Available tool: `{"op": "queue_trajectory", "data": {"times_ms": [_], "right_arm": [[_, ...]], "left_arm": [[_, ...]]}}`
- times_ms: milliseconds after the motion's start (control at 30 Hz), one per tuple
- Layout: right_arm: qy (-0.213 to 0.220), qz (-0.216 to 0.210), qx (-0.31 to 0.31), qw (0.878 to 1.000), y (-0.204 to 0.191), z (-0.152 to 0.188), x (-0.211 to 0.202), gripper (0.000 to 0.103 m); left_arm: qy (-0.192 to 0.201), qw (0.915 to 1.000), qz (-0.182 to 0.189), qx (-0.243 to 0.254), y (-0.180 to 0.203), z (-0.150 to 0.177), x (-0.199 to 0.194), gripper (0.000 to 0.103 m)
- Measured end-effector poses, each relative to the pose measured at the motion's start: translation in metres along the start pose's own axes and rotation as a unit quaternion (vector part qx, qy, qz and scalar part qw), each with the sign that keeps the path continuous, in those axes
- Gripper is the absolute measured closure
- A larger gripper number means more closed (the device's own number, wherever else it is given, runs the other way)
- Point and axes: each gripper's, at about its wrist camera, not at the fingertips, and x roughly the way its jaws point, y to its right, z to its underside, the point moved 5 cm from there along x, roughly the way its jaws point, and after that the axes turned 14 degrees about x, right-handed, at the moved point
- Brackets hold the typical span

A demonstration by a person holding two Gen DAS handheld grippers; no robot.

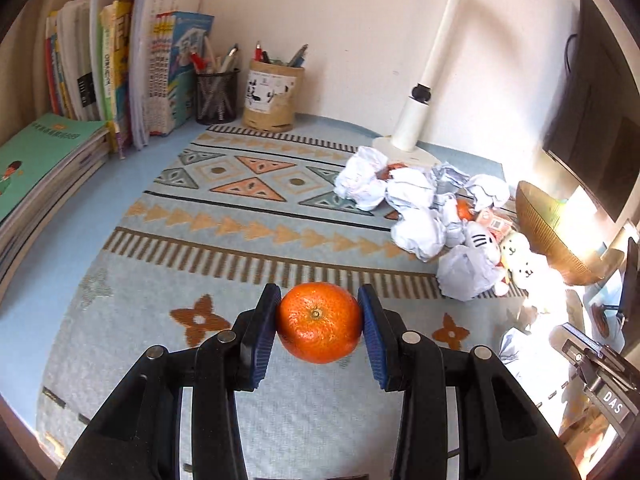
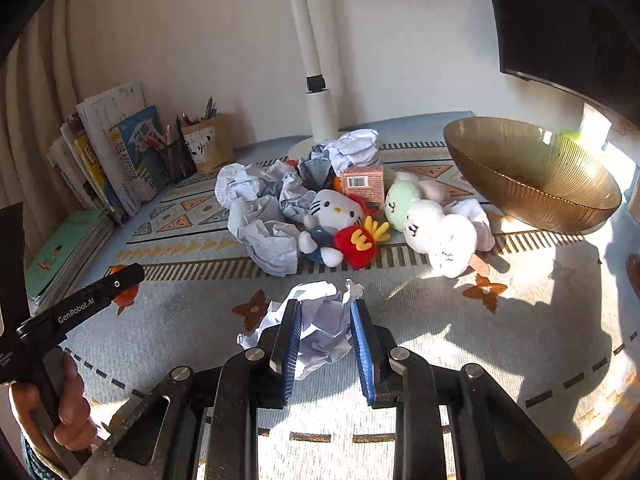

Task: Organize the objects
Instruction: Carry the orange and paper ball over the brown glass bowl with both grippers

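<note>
My left gripper (image 1: pixel 320 322) has its jaws closed on a tangerine (image 1: pixel 319 322), blue pads pressed against both its sides, stem end facing the camera; the fruit hangs clear above the patterned mat (image 1: pixel 224 216) on the tabletop. My right gripper (image 2: pixel 325 336) has its jaws clamped on a crumpled paper ball (image 2: pixel 320 328), the paper bulging out above and to the left of the pads. In the right wrist view, the left gripper shows at the near left edge with the orange fruit partly hidden behind its finger, and a hand (image 2: pixel 60 408) wraps its handle. Remaining clutter sits in a heap at the far middle of the mat: several more crumpled paper balls (image 2: pixel 256 208), a white cat plush (image 2: pixel 330 216) with a red plush (image 2: pixel 358 242) touching it, a pale stack of round plush heads (image 2: pixel 428 224) just right of those, and a small pink carton (image 2: pixel 362 182) behind. A second orange fruit (image 1: pixel 464 210) peeks out among the papers in the left wrist view. A ribbed amber bowl (image 2: pixel 532 176) stands tilted at the far right, near the plush heads. Far left: books (image 1: pixel 116 68) upright against the wall, a mesh pen cup (image 1: pixel 216 96) and a tan pen holder (image 1: pixel 272 96) beside them. A white lamp (image 1: pixel 424 92) stands behind the heap.
</note>
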Motion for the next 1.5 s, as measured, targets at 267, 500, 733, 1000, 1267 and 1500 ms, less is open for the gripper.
{"op": "queue_trajectory", "data": {"times_ms": [267,500,733,1000,1267,1500], "right_arm": [[-0.087,-0.080,-0.009,0.993,0.030,0.024,-0.005,0.017],[-0.087,-0.062,-0.133,0.985,0.016,0.021,0.002,0.008],[-0.074,-0.023,-0.166,0.983,0.005,0.022,0.029,0.057],[0.042,-0.007,-0.042,0.998,0.065,-0.057,-0.040,0.061],[0.160,0.064,0.116,0.978,0.172,-0.154,-0.081,0.061],[0.126,0.067,0.191,0.971,0.217,-0.165,-0.043,0.059]], "left_arm": [[-0.008,0.9972,0.045,0.060,0.069,-0.002,0.016,0.066],[-0.013,0.9960,0.043,0.077,0.082,-0.005,0.017,0.066],[-0.014,0.9941,0.031,0.103,0.094,-0.012,0.013,0.066],[0.027,0.9866,0.068,0.146,0.150,-0.072,0.003,0.066],[0.057,0.9695,0.191,0.142,0.258,-0.150,0.039,0.066],[0.031,0.9675,0.203,0.147,0.316,-0.158,0.096,0.065]]}}
